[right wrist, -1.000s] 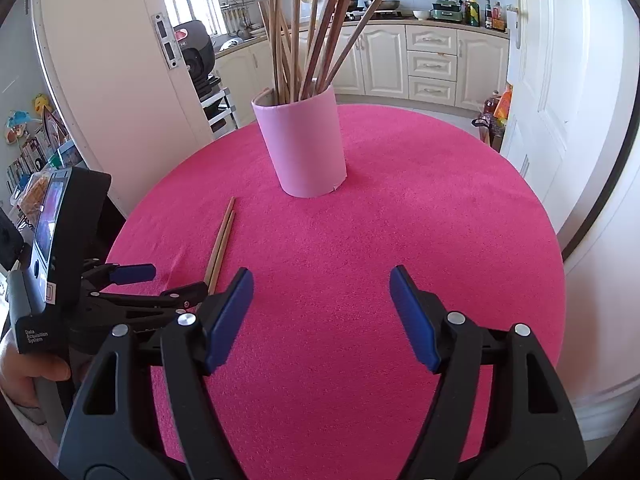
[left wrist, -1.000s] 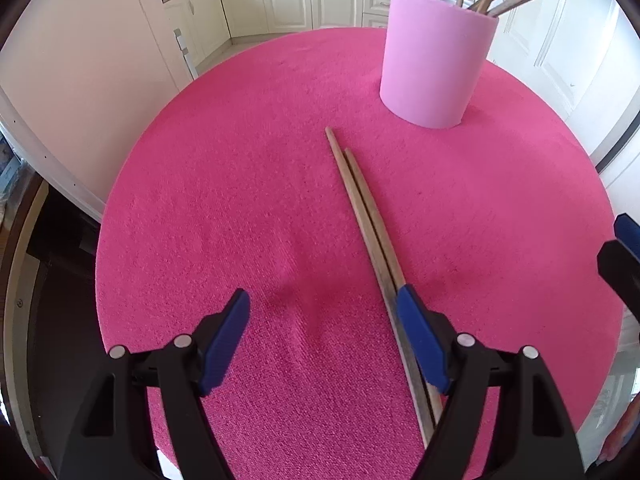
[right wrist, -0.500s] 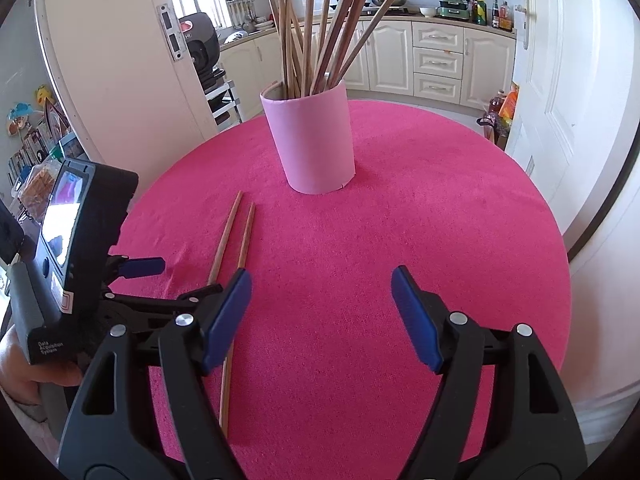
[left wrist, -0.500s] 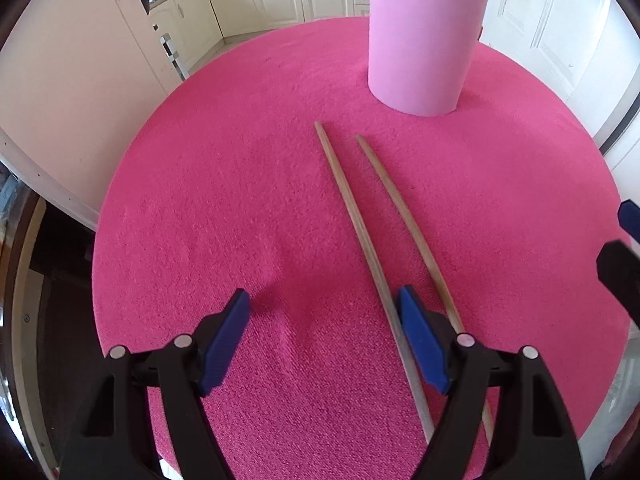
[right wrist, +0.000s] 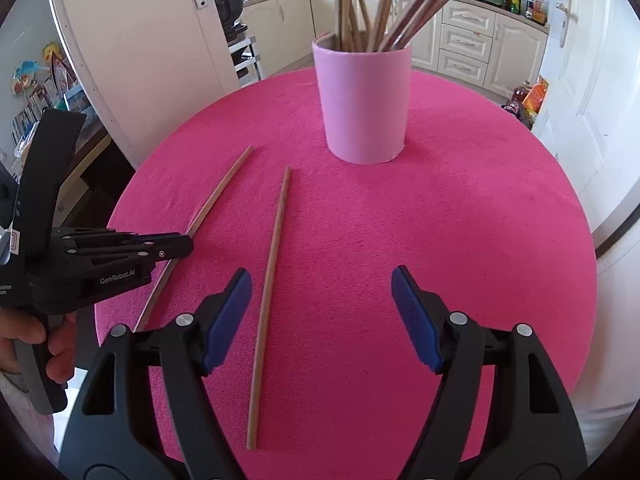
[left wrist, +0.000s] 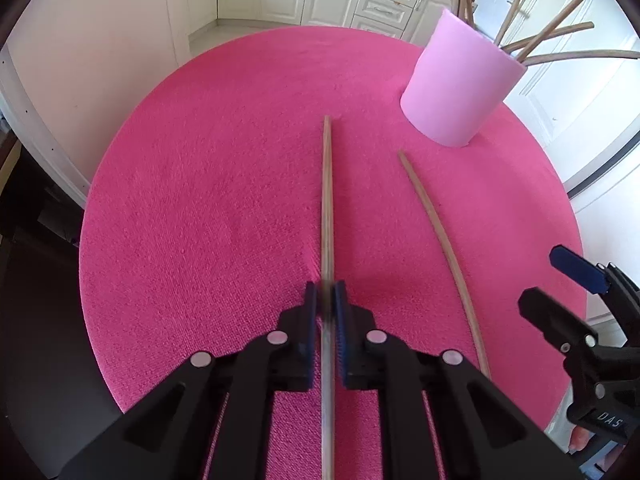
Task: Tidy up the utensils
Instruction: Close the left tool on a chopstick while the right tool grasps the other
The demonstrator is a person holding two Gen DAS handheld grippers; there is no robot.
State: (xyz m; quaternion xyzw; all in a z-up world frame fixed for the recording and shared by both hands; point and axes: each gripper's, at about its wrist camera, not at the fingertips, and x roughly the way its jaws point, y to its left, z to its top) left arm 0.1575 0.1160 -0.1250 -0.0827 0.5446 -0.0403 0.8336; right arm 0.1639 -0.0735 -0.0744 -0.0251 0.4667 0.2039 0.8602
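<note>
Two long wooden chopsticks lie on the round pink table [left wrist: 200,200]. My left gripper [left wrist: 327,300] is shut on the left chopstick [left wrist: 327,200], which runs straight ahead between the pads; it also shows in the right wrist view [right wrist: 220,196]. The other chopstick [left wrist: 436,228] lies free to its right and, in the right wrist view [right wrist: 272,268], just left of my open, empty right gripper [right wrist: 320,312]. A pink cup [right wrist: 362,100] holding several chopsticks stands at the far side, and shows in the left wrist view [left wrist: 460,84].
The table edge [right wrist: 576,320] drops off to the right. A white door [right wrist: 588,92] stands on the right and kitchen cabinets [right wrist: 476,40] behind. The left gripper body [right wrist: 100,260] sits over the table's left part.
My left gripper has swung right and shut on the left chopstick. The right gripper has moved in closer to the free chopstick and stayed open.
</note>
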